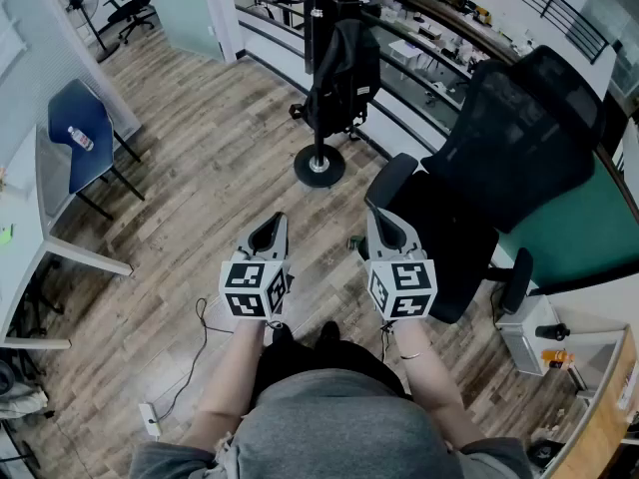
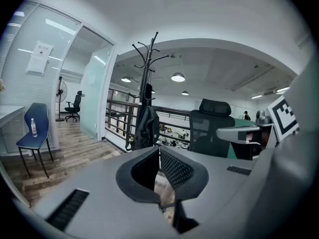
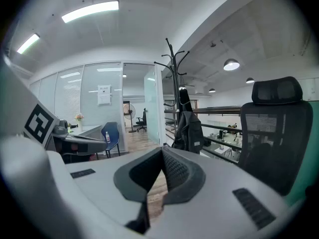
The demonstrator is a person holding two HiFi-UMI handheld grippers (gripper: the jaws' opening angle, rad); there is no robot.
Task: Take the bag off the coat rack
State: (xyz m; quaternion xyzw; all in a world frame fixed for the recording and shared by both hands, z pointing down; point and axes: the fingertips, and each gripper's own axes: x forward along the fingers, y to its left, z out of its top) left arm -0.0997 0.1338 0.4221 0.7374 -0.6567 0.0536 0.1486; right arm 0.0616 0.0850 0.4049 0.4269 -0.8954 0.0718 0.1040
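Note:
A black bag (image 1: 342, 76) hangs on a black coat rack (image 1: 319, 163) that stands on a round base ahead of me; the bag (image 2: 146, 128) and the coat rack (image 2: 147, 63) also show in the left gripper view, and the bag (image 3: 189, 130) shows on the coat rack (image 3: 175, 71) in the right gripper view. My left gripper (image 1: 268, 230) and right gripper (image 1: 385, 230) are held side by side at waist height, well short of the rack. Both are shut with nothing between the jaws, in the left gripper (image 2: 159, 148) view and the right gripper (image 3: 162, 151) view alike.
A black mesh office chair (image 1: 479, 183) stands close on the right, beside the rack. A blue chair (image 1: 85, 133) with a bottle on it sits at the left by a white desk (image 1: 30, 238). A railing (image 1: 439, 28) runs behind the rack. A cable (image 1: 190, 352) lies on the wooden floor.

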